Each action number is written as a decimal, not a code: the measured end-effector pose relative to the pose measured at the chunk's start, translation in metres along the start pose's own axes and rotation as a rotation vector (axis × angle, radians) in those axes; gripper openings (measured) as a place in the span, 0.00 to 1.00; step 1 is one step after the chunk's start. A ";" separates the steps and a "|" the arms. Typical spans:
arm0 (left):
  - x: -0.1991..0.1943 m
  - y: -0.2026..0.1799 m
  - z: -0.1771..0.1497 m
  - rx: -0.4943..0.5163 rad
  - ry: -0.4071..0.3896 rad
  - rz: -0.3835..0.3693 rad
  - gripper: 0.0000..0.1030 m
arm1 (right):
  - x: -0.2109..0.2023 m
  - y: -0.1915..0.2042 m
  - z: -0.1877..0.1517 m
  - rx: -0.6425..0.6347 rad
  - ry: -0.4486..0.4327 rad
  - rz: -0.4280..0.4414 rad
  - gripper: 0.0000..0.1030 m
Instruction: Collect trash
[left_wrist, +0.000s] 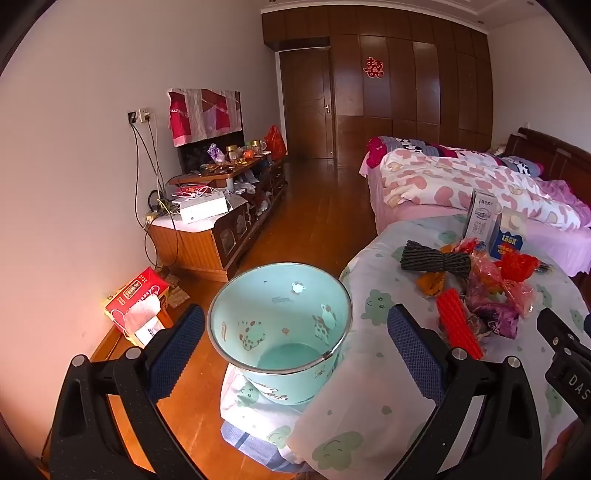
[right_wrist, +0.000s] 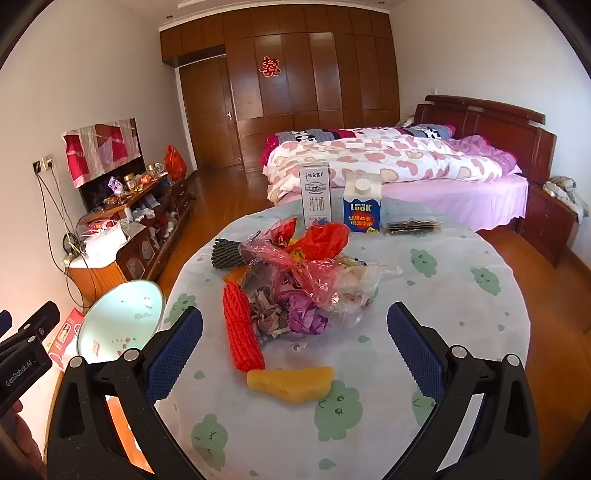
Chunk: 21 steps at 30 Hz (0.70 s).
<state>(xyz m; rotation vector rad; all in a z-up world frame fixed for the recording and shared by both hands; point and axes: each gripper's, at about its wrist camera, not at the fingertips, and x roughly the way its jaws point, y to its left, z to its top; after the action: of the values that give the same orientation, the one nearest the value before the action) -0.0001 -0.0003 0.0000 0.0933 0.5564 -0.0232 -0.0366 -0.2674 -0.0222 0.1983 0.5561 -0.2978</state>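
Note:
A pile of trash lies on the round table (right_wrist: 480, 332): crumpled plastic bags (right_wrist: 314, 273), a red foam net (right_wrist: 242, 332), a black foam net (right_wrist: 225, 253) and a yellow sponge (right_wrist: 291, 380) nearest me. My right gripper (right_wrist: 295, 339) hovers open over the table's near side, the sponge low between its fingers, untouched. My left gripper (left_wrist: 295, 343) is open above the mint-green bin (left_wrist: 280, 325), which stands on the floor beside the table (left_wrist: 369, 369). The bin looks empty inside. The red net (left_wrist: 458, 325) and bags (left_wrist: 495, 291) show right of the left gripper.
Two cartons, white (right_wrist: 314, 195) and blue (right_wrist: 362, 208), and a dark packet (right_wrist: 412, 226) stand at the table's far edge. A bed (right_wrist: 406, 166) lies beyond. A cluttered low cabinet (left_wrist: 229, 206) lines the left wall, with a red tissue box (left_wrist: 136, 302) on the floor.

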 end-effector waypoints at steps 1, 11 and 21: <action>0.000 0.000 0.000 0.001 0.000 0.000 0.94 | 0.000 0.000 0.000 0.001 0.000 -0.001 0.95; -0.003 -0.004 0.001 0.000 0.003 -0.010 0.94 | -0.001 0.001 -0.001 0.001 -0.001 -0.010 0.95; -0.006 -0.003 0.001 0.012 0.003 -0.026 0.94 | 0.001 -0.004 0.001 0.014 0.006 -0.015 0.95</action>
<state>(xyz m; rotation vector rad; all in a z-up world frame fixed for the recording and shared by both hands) -0.0046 -0.0032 0.0035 0.0983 0.5601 -0.0515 -0.0367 -0.2716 -0.0229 0.2089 0.5617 -0.3164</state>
